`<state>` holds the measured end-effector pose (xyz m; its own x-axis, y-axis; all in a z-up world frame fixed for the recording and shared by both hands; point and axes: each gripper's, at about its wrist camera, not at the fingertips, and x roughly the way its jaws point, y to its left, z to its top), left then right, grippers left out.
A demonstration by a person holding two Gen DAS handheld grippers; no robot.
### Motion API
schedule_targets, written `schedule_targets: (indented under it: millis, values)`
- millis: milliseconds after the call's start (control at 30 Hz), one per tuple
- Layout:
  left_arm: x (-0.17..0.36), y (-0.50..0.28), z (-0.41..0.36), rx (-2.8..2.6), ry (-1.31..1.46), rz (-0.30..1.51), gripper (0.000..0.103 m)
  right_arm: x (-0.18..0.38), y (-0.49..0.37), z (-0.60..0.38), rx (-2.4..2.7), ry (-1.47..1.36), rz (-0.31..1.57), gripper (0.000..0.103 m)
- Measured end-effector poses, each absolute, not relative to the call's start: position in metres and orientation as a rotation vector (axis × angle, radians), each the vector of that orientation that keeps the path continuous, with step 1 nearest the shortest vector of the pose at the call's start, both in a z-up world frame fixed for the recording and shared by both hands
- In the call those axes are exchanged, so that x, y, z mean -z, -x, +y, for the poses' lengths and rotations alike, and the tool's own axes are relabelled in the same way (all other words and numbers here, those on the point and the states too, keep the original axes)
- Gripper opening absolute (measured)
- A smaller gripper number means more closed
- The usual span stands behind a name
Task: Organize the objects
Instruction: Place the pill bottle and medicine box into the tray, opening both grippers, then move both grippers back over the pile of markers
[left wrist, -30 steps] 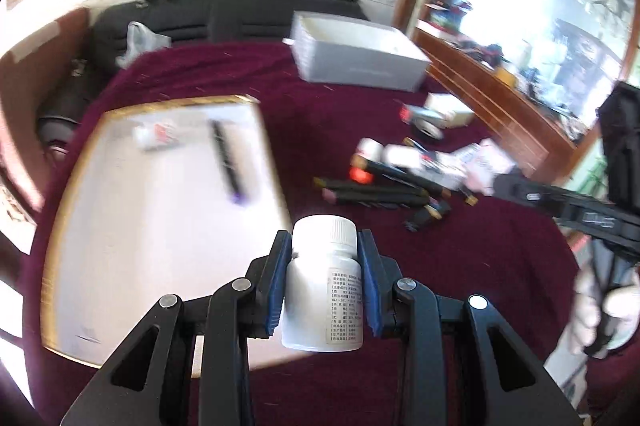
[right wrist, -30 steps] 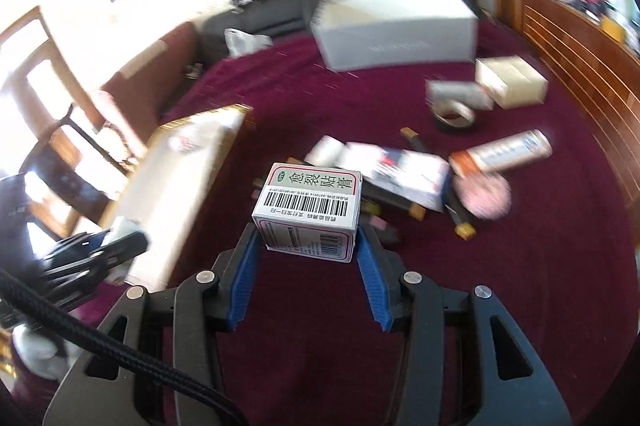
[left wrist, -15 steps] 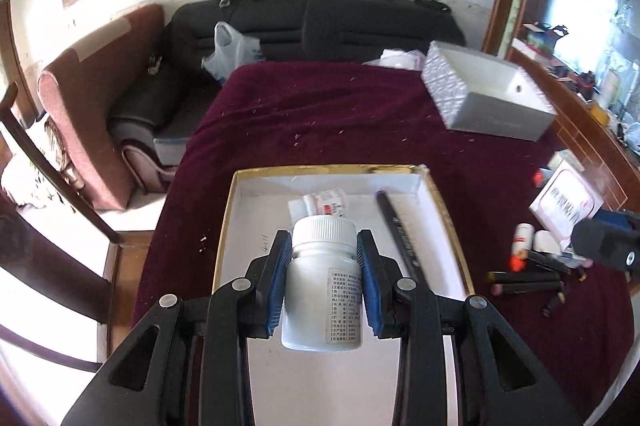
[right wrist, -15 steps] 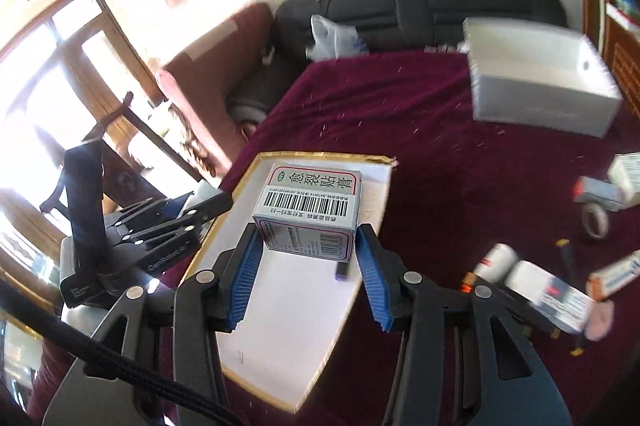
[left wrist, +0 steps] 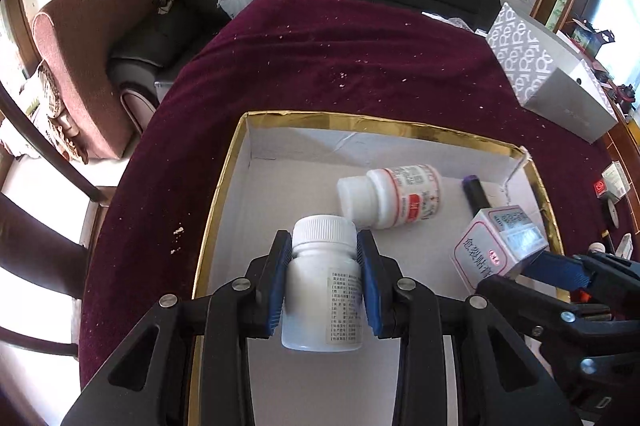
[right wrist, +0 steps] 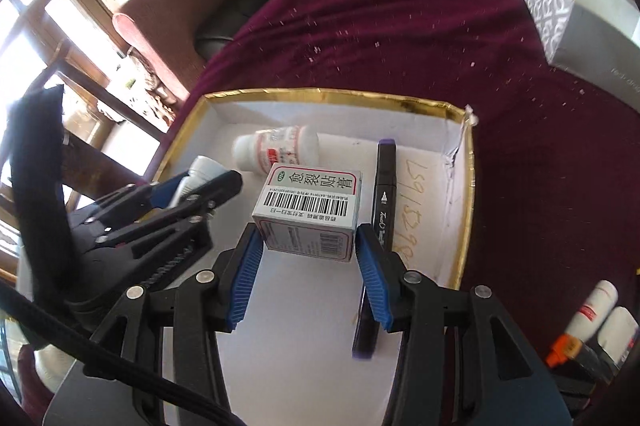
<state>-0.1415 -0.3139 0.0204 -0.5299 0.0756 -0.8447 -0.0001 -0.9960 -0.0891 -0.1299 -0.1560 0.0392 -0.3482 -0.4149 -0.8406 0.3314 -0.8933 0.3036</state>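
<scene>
The tray, white inside with a gold rim, lay on the maroon cloth covering the counter. Over its left part the left claw was clamped on a white bottle, cap pointing away. Further in, a second bottle with a red label lay on its side on the tray floor. To the right, the right claw gripped a small carton above the tray, barcode up. Right of it a black marker lay in the tray. A grey box stood on the cloth at far right.
</scene>
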Motion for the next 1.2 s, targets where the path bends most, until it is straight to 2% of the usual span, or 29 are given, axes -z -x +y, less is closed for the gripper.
schedule_targets:
  millis: [367, 433, 567, 700, 833, 1067, 1200]
  values:
    - [-0.017, 0.150, -0.314, -2.751, 1.484, -0.095, 0.030, -0.027, 0.139, -0.160, 2.300, -1.459, -0.056, 0.048]
    - [-0.018, 0.151, -0.314, -2.743, 1.480, -0.125, 0.038, -0.028, 0.141, -0.163, 2.301, -1.459, -0.048, 0.048]
    - [-0.019, 0.153, -0.314, -2.741, 1.489, -0.166, 0.042, -0.028, 0.141, -0.159, 2.309, -1.465, -0.066, 0.051]
    - [-0.025, 0.150, -0.319, -2.722, 1.496, -0.280, 0.052, -0.034, 0.139, -0.154, 2.325, -1.433, -0.093, 0.056]
    - [-0.038, 0.143, -0.322, -2.756, 1.459, -0.298, 0.054, -0.053, 0.129, -0.148, 2.353, -1.354, -0.110, 0.064]
    - [-0.066, 0.118, -0.321, -2.817, 1.357, -0.306, 0.054, -0.085, 0.101, -0.125, 2.377, -1.260, -0.176, 0.067]
    - [-0.069, 0.089, -0.303, -2.878, 1.240, -0.242, 0.061, -0.093, 0.075, -0.098, 2.387, -1.216, -0.235, 0.071]
